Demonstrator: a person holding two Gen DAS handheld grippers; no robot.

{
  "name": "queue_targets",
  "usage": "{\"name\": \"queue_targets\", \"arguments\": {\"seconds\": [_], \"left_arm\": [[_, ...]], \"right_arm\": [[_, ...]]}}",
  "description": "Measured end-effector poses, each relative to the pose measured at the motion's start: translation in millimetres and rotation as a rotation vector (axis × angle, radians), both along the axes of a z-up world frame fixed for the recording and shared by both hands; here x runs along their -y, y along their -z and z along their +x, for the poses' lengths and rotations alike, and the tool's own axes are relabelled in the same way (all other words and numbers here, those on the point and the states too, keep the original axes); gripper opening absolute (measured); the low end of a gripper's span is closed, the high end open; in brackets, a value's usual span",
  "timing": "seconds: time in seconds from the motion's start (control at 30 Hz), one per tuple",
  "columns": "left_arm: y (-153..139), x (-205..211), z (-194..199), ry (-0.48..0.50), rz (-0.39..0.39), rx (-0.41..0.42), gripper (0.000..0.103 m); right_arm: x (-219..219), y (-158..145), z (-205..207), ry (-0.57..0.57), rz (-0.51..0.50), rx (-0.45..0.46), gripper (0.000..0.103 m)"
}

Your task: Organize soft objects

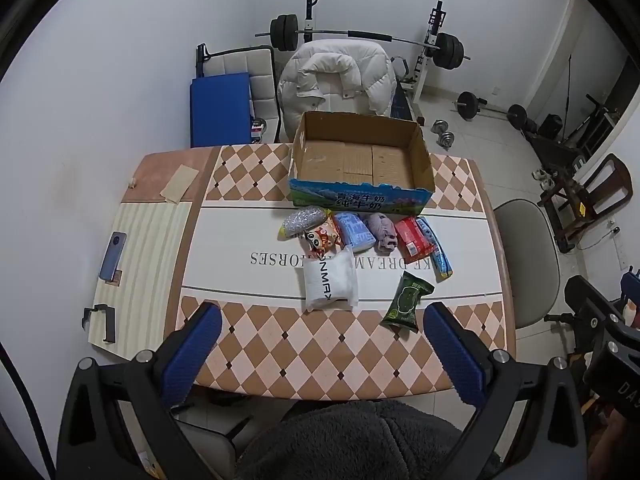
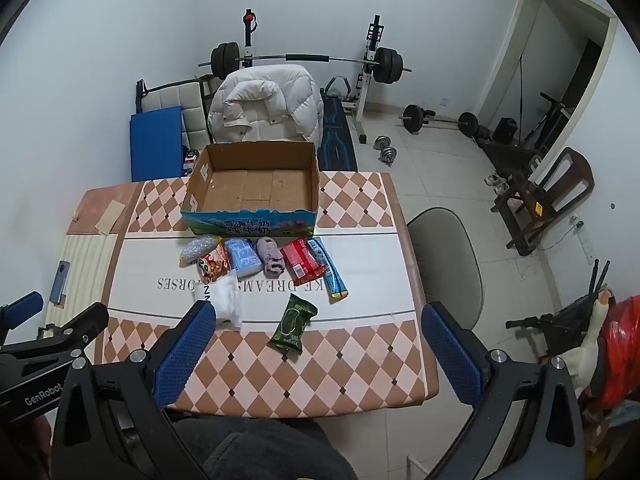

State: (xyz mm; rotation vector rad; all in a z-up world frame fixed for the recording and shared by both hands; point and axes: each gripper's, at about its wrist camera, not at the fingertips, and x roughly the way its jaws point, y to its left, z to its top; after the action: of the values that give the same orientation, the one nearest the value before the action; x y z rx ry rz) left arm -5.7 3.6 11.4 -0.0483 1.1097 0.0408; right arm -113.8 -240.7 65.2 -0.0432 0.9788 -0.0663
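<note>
Far left of the cardboard box (image 1: pixel 362 160), near the table (image 1: pixel 256 344) edge: a blue phone (image 1: pixel 112 256) lying flat on the pale striped strip, with a black clip thing (image 1: pixel 100 322) a bit nearer the camera. Box itself open-topped, nothing inside, sitting at the far side of the table with its printed blue front facing this way. Right in front of the box, a tight row touching each other: glittery silver pouch (image 1: pixel 302 220) at the left end, cartoon-face snack bag (image 1: pixel 322 238) tucked just under it, then a light blue pack (image 1: pixel 354 232), a purple rolled cloth (image 1: pixel 382 232), a red packet (image 1: pixel 412 240), and a long blue wrapper (image 1: pixel 436 250) at the right end. Nearer than the row, well in front of the box: white plastic-wrapped pack (image 1: pixel 330 282) on the left, dark green packet (image 1: pixel 408 300) off to its right, the two lying apart. Left gripper (image 1: pixel 322 356) hovering over the near edge of the table, jaws spread wide, nothing between them, both blue pads clear of everything. Right gripper (image 2: pixel 316 354) same deal, jaws wide apart and empty; in its view the left pad overlaps the white pack, green packet sitting in the gap but further off. Nothing blocking the path to the box except the row itself. Behind the box: white puffer jacket (image 1: pixel 340 76) over a chair and a barbell rack (image 1: pixel 360 36). Right of the box, off the table, a grey chair seat (image 1: pixel 528 256).
</note>
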Motion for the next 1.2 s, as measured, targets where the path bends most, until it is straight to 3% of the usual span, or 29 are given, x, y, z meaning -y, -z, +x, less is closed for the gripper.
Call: {"name": "queue_targets", "arguments": {"seconds": [1.2], "left_arm": [[5.4, -4.0, 6.9, -0.009, -0.023, -0.005, 0.103]], "right_arm": [[-5.6, 7.8, -3.2, 0.009, 0.012, -0.008, 0.103]]}}
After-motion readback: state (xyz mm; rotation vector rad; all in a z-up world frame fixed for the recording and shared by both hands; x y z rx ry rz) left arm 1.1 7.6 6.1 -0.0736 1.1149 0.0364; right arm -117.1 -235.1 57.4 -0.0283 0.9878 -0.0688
